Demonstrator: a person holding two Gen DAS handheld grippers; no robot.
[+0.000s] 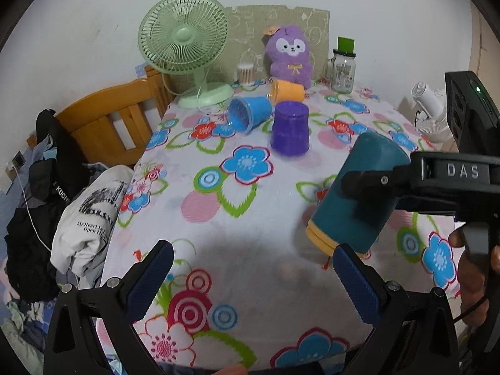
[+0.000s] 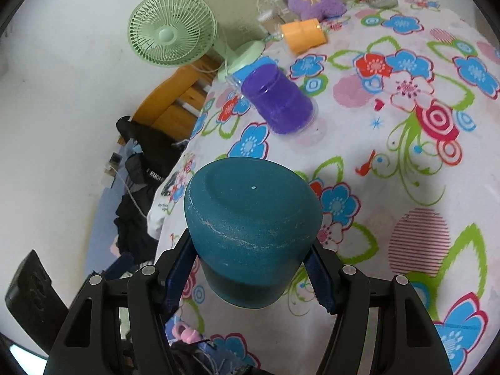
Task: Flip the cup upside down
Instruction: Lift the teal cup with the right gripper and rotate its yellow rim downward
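Observation:
My right gripper [image 2: 250,268] is shut on a teal cup [image 2: 250,218], its base facing the camera. In the left wrist view the teal cup [image 1: 359,193] hangs tilted just above the floral tablecloth [image 1: 237,218], yellow rim down-left, held by the right gripper [image 1: 356,187]. My left gripper [image 1: 250,268] is open and empty over the near part of the table. A purple cup [image 1: 290,128] stands upside down. A blue cup [image 1: 248,115] and an orange cup [image 1: 286,92] lie on their sides behind it.
A green fan [image 1: 184,40], a purple plush toy [image 1: 290,56], a glass jar [image 1: 343,68] and a small container of cotton swabs [image 1: 246,73] stand at the table's back. A wooden chair [image 1: 112,122] and piled clothes [image 1: 62,206] are to the left, beyond the table edge.

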